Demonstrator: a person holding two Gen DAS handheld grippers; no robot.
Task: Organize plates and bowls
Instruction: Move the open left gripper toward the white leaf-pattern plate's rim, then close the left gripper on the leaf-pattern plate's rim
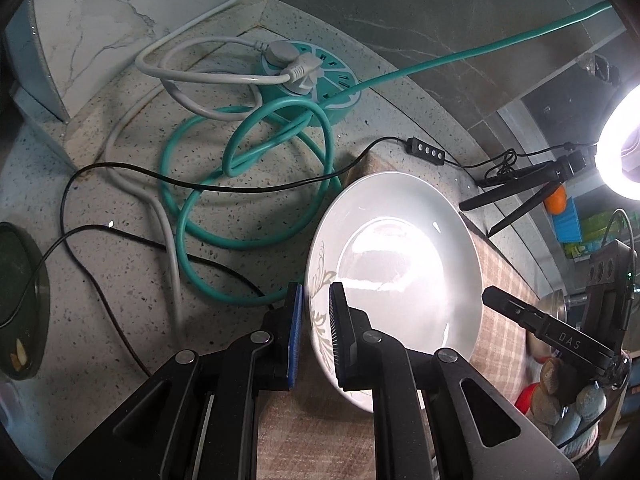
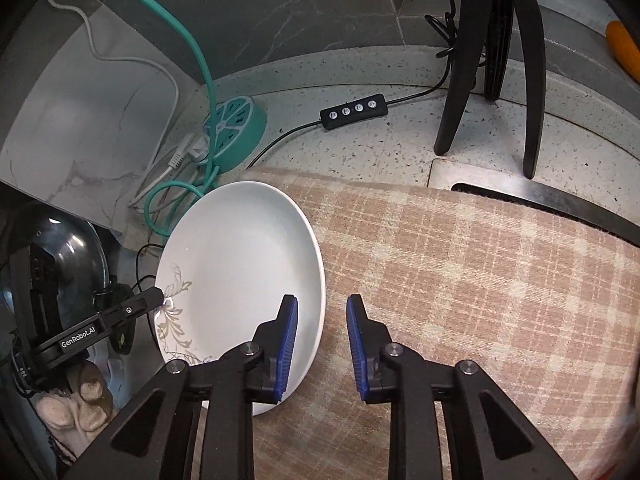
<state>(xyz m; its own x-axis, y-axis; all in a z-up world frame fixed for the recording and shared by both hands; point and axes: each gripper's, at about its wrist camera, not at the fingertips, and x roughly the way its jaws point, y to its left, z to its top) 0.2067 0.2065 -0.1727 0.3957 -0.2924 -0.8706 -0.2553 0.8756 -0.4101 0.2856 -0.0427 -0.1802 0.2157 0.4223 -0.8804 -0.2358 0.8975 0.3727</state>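
Note:
A white plate [image 1: 396, 276] with a grey leaf pattern lies on the left end of a checked beige cloth [image 1: 320, 432]. My left gripper [image 1: 316, 320] is shut on the plate's patterned rim, one finger under it and one over it. In the right wrist view the same plate [image 2: 240, 264] shows with the left gripper [image 2: 162, 294] at its far-left rim. My right gripper [image 2: 322, 340] is open; its left finger [image 2: 286, 344] hangs over the plate's right rim, its right finger over the cloth [image 2: 480, 280]. It holds nothing.
A teal round power strip [image 1: 312, 80] with coiled teal and white cables [image 1: 248, 168] lies on the speckled counter behind the plate. A black cable with a button remote [image 2: 354, 112] crosses the counter. A ring light tripod [image 2: 492, 60] stands at the back right. A dark dish [image 1: 20, 300] sits far left.

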